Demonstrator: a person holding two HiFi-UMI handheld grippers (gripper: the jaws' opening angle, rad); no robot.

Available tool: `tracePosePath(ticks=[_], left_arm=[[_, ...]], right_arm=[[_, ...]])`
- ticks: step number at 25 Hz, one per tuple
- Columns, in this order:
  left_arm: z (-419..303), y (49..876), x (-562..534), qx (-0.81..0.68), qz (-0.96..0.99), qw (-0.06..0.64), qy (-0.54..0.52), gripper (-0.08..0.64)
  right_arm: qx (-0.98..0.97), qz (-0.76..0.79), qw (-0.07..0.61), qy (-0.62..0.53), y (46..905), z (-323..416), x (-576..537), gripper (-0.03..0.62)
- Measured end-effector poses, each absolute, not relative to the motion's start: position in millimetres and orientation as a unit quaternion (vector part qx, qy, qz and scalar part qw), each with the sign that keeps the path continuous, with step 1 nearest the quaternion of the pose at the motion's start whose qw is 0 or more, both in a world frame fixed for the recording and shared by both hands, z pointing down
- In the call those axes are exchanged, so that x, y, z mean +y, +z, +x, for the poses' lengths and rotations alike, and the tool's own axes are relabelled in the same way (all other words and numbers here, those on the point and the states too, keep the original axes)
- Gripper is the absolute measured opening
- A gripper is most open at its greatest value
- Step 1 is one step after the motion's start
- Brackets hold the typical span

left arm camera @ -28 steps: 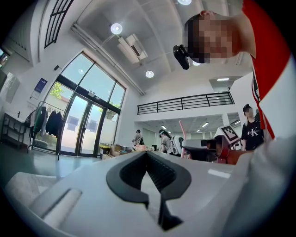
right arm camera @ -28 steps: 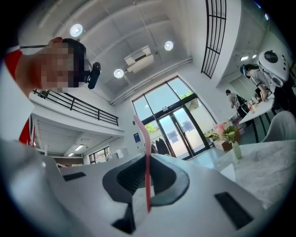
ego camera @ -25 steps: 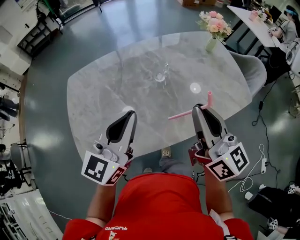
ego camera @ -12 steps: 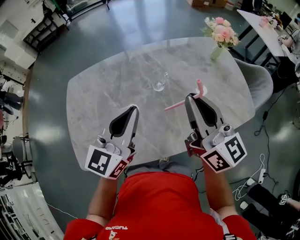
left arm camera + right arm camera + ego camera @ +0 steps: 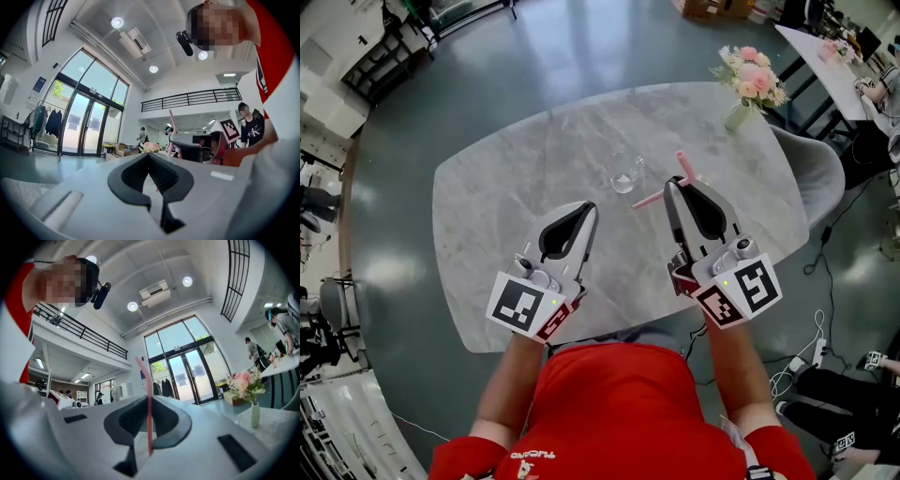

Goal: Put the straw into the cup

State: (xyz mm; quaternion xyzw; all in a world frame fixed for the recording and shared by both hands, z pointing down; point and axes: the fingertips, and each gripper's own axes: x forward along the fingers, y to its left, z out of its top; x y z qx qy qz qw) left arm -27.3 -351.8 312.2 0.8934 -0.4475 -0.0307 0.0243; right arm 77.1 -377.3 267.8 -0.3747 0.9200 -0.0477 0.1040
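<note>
A clear glass cup point(image 5: 625, 173) stands upright near the middle of the grey marble table point(image 5: 506, 187). My right gripper point(image 5: 678, 184) is shut on a pink bendy straw point(image 5: 661, 194), which it holds above the table just right of the cup. The straw's long end points left toward the cup and its bent tip rises past the jaws. In the right gripper view the straw point(image 5: 149, 413) runs upright between the shut jaws of the right gripper point(image 5: 149, 399). My left gripper point(image 5: 586, 208) hovers below-left of the cup, shut and empty. In the left gripper view, the left gripper point(image 5: 150, 157) shows closed pads.
A vase of pink flowers point(image 5: 748, 84) stands at the table's far right corner, and it also shows as the vase point(image 5: 253, 414) in the right gripper view. A grey chair point(image 5: 814, 155) sits beyond the right edge. The near table edge runs under both grippers.
Both grippers have moved forward over the table. The right one carried the straw leftward, closer to the cup. The left one shifted right toward the middle.
</note>
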Motion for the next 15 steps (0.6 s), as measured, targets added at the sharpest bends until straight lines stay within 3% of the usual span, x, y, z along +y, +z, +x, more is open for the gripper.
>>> tracePosePath(ticks=[15], left_arm=[[-30, 360, -406, -0.412, 0.909, 0.055, -0.015, 0.006]], right_arm=[[0.900, -0.434, -0.009, 0.045, 350, 27, -461, 0.018]])
